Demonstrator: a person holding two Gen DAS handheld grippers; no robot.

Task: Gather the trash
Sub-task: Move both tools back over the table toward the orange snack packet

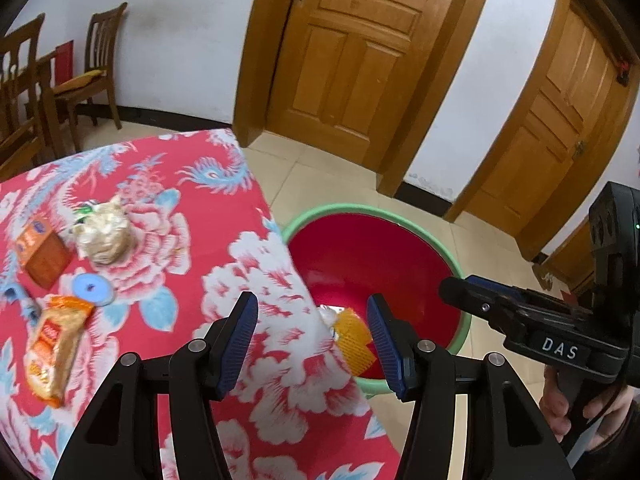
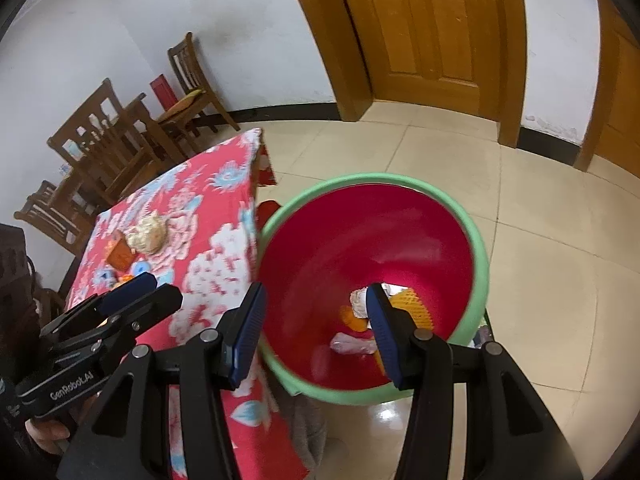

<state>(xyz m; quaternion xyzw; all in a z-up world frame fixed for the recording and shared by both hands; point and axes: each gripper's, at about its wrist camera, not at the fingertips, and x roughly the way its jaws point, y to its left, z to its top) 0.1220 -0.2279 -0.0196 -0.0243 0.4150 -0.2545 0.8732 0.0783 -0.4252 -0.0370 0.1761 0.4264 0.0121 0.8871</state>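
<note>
- Red floral cloth covered the table, which filled the lower left of the left wrist view and ran up the left half of the right wrist view.
- Wooden doors and white wall occupied the upper part of both views; wooden chairs stood at the upper left behind the table.
- Red bin with a green rim stood on the tiled floor just beside the table's right edge, at centre of the right wrist view. Trash already lay at its bottom: an orange mesh-patterned wrapper, a pale crumpled piece and a pinkish wrapper.
- Left gripper sat at the lower centre of its own view, over the table's edge and the bin's near rim. Its jaws stood partly apart and nothing was between the blue pads.
- Right gripper sat at the lower centre of its view, over the bin's mouth. Its jaws stood partly apart and held nothing.
- Trash remaining on the table, at the left of the left wrist view: an orange snack packet nearest the lower edge, a crumpled clear bag further up, an orange carton just to the bag's left, and a small blue disc between carton and packet.
- A hand gripped the right gripper's handle at the lower right of the left wrist view.
</note>
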